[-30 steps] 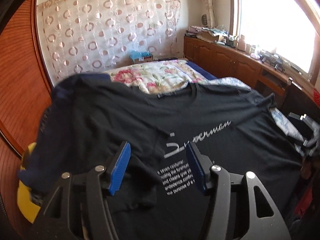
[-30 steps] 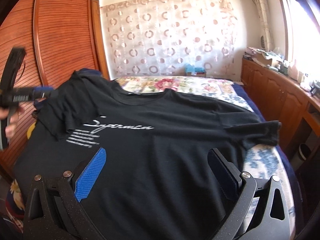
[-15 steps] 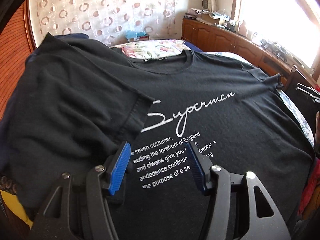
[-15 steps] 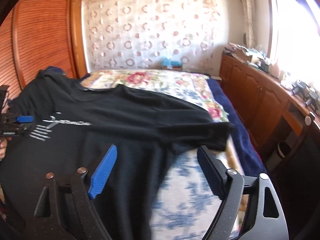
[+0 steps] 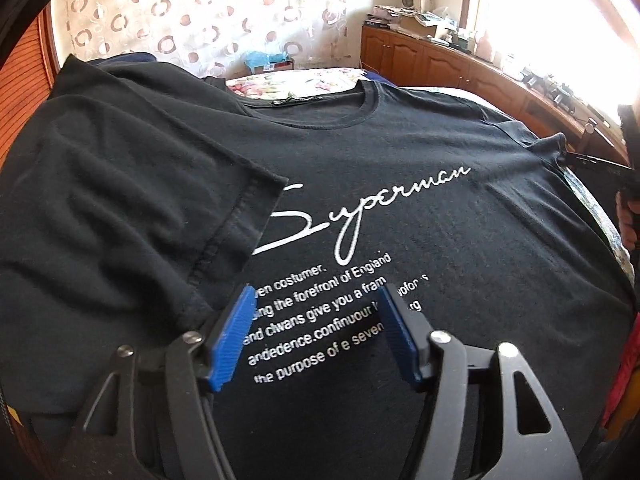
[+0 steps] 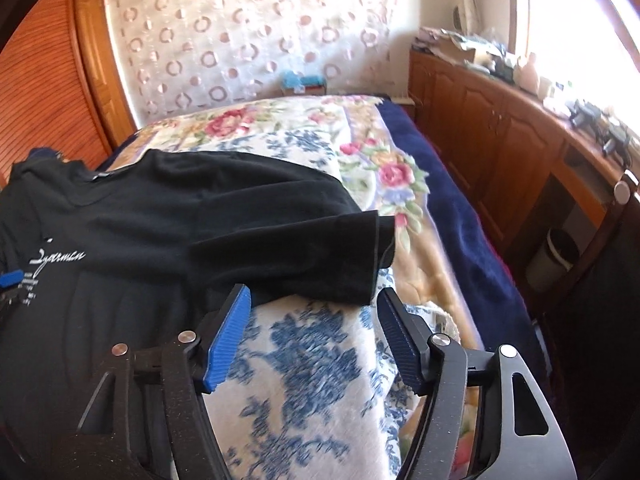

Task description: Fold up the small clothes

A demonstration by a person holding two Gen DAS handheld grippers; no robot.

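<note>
A black T-shirt (image 5: 400, 152) with white "Superman" script lies face up on the bed. Its left sleeve (image 5: 132, 208) is folded over onto the chest. My left gripper (image 5: 316, 296) hovers low over the printed text, its jaws opening, with only the flat shirt beneath them. Over the floral bedspread (image 6: 320, 360), my right gripper (image 6: 316, 304) points at the shirt's right sleeve (image 6: 320, 252). Its jaws are closing, and the sleeve's lower edge lies just beyond the tips, untouched by the pads. The right gripper also shows in the left wrist view (image 5: 628, 160), held by a hand.
A wooden cabinet (image 6: 500, 152) with clutter on top runs along the right under a bright window. A slatted wooden wardrobe (image 6: 48, 112) stands at the left. A patterned curtain (image 6: 240, 40) hangs behind the bed. A small bin (image 6: 554, 258) sits on the floor at the right.
The left gripper sank toward the print, the folded sleeve settled flat on the chest, and its jaws widened. The right gripper swung right from the shirt's middle to the right sleeve, its jaws narrowing.
</note>
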